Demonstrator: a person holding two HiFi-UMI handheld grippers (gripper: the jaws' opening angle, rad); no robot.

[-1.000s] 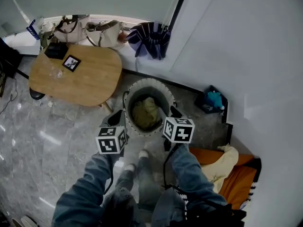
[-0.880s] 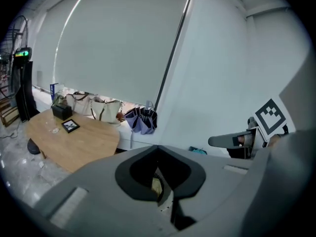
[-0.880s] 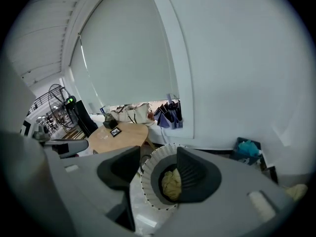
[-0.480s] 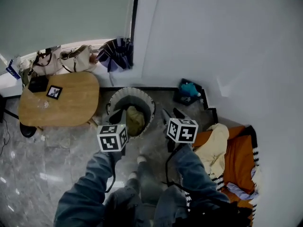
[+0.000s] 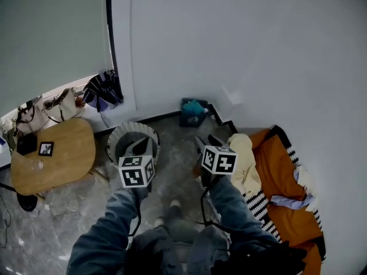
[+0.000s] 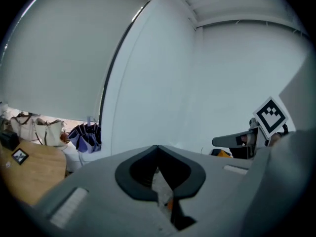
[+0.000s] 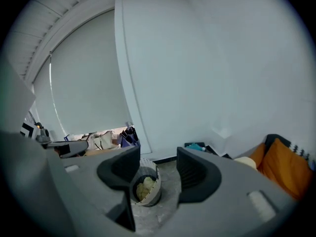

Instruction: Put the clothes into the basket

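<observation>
Left gripper [image 6: 158, 149], jaws closed tip to tip w/ nothing between them, and right gripper [image 7: 158, 166], jaws well apart & empty, are held out by a person in denim sleeves [image 5: 109, 231] in a white-walled corner rm. Each gripper carries a cube printed w/ black-and-white square markers: left cube [image 5: 136, 172], right cube [image 5: 218, 160]. A card [image 5: 46, 148] w/ a like marker lies on the wooden table [image 5: 60, 153] at left. The round basket [image 5: 116, 137] stands on the grey stone floor beside the table, just ahead of the left gripper. Right gripper view shows, through the open jaws, a yellow-green garment [image 7: 144, 187] already inside it. More clothes lie well apart to the right: a cream garment [image 5: 245, 164] draped over the edge of orange bedding [image 5: 281, 171], and a lilac piece [image 5: 291, 200] farther along it. By the wall: folded navy umbrella [image 5: 103, 90], pale bags [image 5: 60, 105], dark crate [image 5: 194, 116] w/ a teal item.
</observation>
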